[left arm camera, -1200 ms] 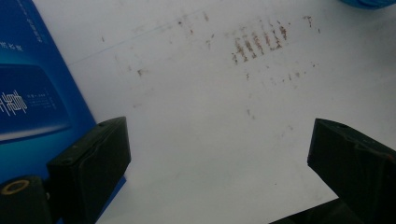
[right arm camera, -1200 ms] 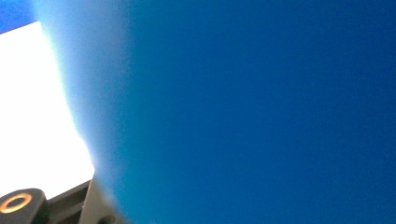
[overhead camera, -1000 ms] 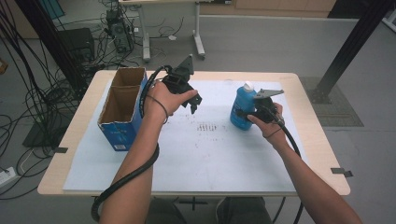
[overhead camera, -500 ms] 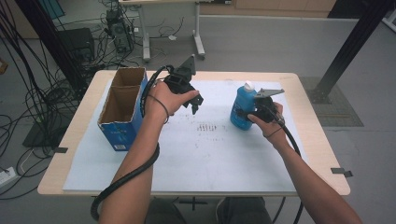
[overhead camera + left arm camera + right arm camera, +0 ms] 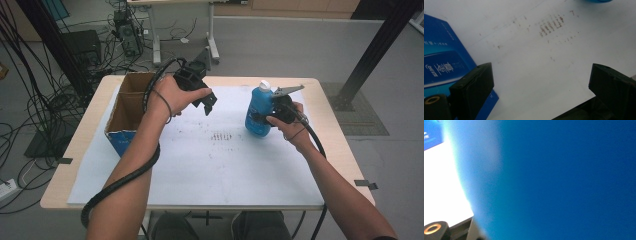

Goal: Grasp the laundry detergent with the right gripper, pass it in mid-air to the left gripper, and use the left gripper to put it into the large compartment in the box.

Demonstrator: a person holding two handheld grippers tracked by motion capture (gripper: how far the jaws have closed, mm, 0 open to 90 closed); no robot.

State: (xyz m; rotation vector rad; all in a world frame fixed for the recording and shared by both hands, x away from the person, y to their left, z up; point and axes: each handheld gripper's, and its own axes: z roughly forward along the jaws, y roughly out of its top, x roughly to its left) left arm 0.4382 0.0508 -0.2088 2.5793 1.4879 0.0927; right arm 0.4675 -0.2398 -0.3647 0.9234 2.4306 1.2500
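Blue rounded plastic bottle (image 5: 258, 112) stands clenched in the right gripper (image 5: 267, 116); left gripper (image 5: 209, 104) hangs released.

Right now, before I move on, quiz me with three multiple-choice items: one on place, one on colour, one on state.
1. The cardboard box stands toward which table edge?
A left
B right
C near
2. The bottle is:
A red
B blue
C green
3. The left hand-held gripper is:
A shut on the bottle
B shut on the box
C open, empty

Key: 1 A, the high view shows it at the left edge; 2 B, blue body under a white cap, held by the right hand-held gripper; 3 C, its own view shows spread jaws over the white sheet.
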